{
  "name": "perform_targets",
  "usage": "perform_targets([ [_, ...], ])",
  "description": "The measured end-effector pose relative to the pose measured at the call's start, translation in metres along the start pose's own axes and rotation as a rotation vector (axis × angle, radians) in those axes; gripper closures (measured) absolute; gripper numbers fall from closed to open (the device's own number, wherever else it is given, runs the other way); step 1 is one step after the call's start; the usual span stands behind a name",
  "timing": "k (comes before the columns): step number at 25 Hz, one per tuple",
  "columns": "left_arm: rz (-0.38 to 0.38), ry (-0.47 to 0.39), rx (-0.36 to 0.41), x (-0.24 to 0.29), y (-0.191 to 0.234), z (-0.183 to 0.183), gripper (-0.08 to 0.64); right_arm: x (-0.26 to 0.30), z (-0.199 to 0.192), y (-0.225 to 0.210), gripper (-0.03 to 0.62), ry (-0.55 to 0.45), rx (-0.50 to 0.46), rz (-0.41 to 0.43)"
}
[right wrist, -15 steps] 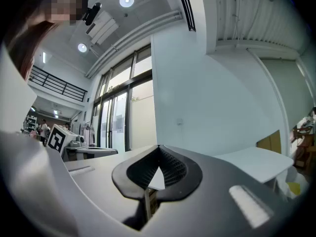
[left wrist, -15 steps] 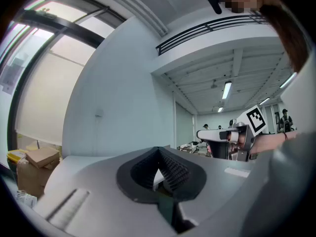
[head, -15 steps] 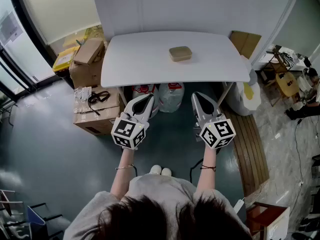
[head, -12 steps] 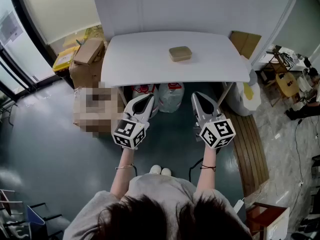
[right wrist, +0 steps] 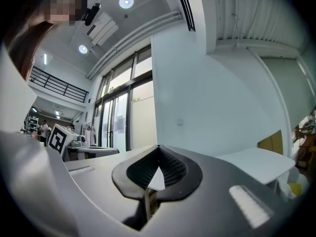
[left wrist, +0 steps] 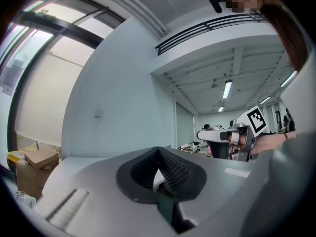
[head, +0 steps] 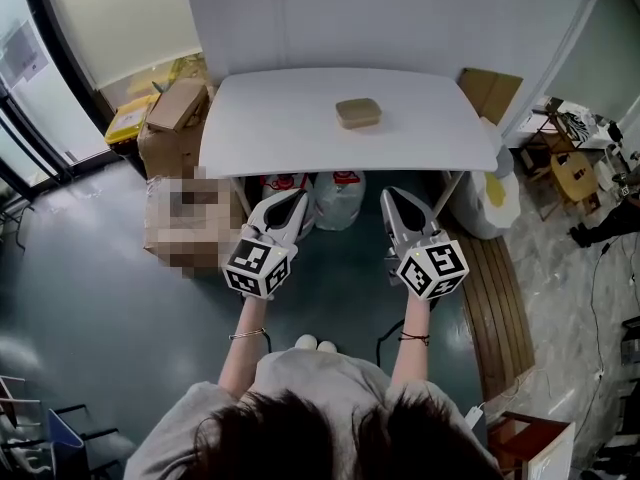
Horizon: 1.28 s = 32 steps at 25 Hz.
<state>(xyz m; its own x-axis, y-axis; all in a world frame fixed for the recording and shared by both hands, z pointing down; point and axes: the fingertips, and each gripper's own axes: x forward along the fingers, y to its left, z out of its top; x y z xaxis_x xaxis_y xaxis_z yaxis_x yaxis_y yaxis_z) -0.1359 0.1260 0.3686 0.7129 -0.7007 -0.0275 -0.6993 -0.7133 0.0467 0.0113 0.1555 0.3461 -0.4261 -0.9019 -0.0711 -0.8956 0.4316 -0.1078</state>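
Where table (head: 280, 118) overhangs, bags (head: 340, 198) half hidden; left gripper (head: 296, 201), right gripper (head: 393, 197) closed.

No lettering can be read: red print on the white bags (head: 335, 200) under the worktop (head: 270, 128) at twelve o'clock and the posted sheet (head: 22, 53) at ten o'clock are too small, while the left hand-held gripper (head: 291, 206) and right hand-held gripper (head: 398, 202) carry only black-and-white square markers.

We wear a grey short-sleeved shirt (head: 300, 383), white shoes (head: 315, 343) and thin wristbands (head: 247, 335); our left gripper (head: 296, 198) and right gripper (head: 393, 196) bear black-and-white marker cubes (head: 259, 266).
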Motion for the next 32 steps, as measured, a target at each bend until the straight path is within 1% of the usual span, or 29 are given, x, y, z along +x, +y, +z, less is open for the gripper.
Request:
perform_targets([
  [6, 0.006, -0.002, -0.004, 0.012, -0.003, -0.004, 0.571, 0.005, -0.003, -0.016, 0.580, 0.003, 0.024, 0.009],
  [14, 0.015, -0.001, -0.011, 0.035, 0.011, -0.011, 0.571, 0.023, -0.008, -0.040, 0.580, 0.006, 0.052, 0.005],
  [24, -0.034, -0.008, -0.008, 0.094, 0.052, -0.009, 0.571, 0.079, -0.009, -0.076, 0.580, 0.005, 0.030, -0.029],
  [32, -0.069, 0.000, -0.009, 0.131, 0.077, -0.011, 0.571, 0.116, -0.012, -0.100, 0.580, 0.010, 0.044, -0.045],
])
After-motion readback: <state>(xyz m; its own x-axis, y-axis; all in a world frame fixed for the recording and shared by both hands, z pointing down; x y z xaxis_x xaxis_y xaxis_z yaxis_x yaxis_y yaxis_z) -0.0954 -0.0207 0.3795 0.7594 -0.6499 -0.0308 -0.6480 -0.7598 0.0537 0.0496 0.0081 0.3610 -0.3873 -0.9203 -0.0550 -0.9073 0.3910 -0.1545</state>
